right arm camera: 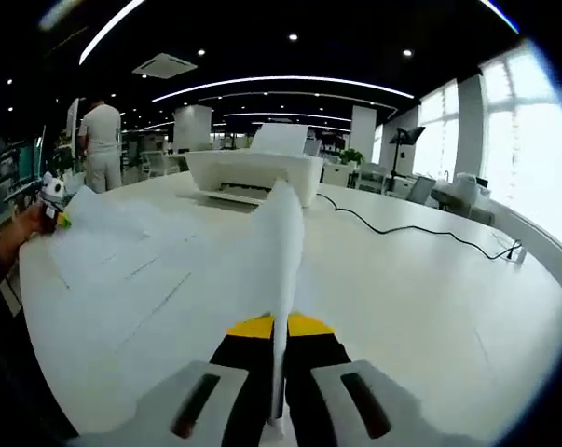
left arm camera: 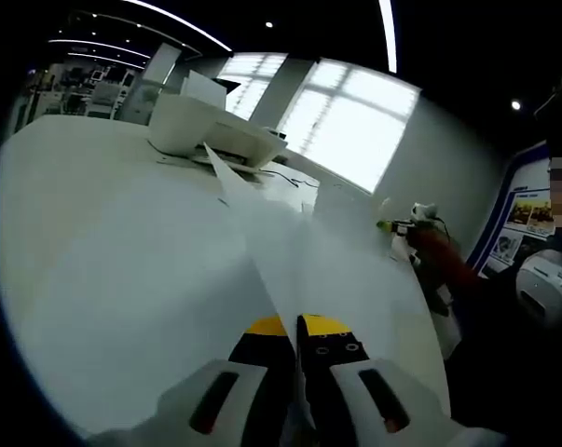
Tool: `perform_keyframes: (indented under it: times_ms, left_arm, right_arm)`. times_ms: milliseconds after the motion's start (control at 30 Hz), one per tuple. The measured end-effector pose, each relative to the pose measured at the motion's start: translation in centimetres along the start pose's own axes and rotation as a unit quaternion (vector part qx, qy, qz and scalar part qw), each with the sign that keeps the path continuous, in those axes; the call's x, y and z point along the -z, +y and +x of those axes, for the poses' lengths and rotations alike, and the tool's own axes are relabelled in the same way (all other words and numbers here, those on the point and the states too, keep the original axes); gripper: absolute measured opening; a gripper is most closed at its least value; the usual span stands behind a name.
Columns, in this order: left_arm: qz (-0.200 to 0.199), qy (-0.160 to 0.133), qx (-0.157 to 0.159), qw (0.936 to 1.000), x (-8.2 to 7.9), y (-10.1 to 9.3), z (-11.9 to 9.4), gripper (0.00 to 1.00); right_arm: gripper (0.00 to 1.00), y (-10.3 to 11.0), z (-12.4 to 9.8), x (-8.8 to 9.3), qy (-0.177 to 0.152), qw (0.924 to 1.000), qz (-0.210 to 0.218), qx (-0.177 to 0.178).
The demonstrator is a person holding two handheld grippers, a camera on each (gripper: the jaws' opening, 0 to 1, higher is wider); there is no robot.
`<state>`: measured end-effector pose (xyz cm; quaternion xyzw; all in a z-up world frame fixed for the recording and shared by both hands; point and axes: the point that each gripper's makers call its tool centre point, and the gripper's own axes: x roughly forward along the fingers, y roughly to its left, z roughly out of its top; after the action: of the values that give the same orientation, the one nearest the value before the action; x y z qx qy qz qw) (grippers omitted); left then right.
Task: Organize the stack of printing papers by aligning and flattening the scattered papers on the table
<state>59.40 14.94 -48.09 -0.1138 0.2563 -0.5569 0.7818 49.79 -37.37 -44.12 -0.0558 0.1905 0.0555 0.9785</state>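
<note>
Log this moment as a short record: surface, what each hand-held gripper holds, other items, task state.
surface: white table
left hand-held gripper: shut on a paper sheet, seen edge-on between the jaws
right hand-held gripper: shut on a paper sheet, lifted off the table
loose papers: spread on the table, not aligned
printer: white, at the far side of the table
cable: black, running across the table from the printer
task state: papers not yet stacked

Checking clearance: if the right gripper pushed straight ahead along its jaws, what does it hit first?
Likely the white printer, dead ahead past the paper the right gripper is clamped on. Depth unclear; bare table lies between.
</note>
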Motion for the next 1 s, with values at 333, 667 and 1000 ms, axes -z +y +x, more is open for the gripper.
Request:
perform_keyframes:
  times_ms: [333,667,1000]
  left_arm:
    - [0.000,0.000,0.001,1.0000,0.0,-0.1,0.0,0.06]
    - [0.000,0.000,0.001,1.0000,0.1,-0.1,0.1,0.06]
    - [0.000,0.000,0.002,1.0000,0.0,-0.2,0.1,0.06]
  right_arm:
    - [0.00,-0.8,-1.6,-4.4,-0.068,0.9972,-0.020,0.027]
    - [0.00,3.1,-2.2,-8.7,-0.113,0.9911,-0.069,-0.013]
    - [0.00,8.7,-1.9,-11.9,-0.134,0.9811,-0.090,-0.107]
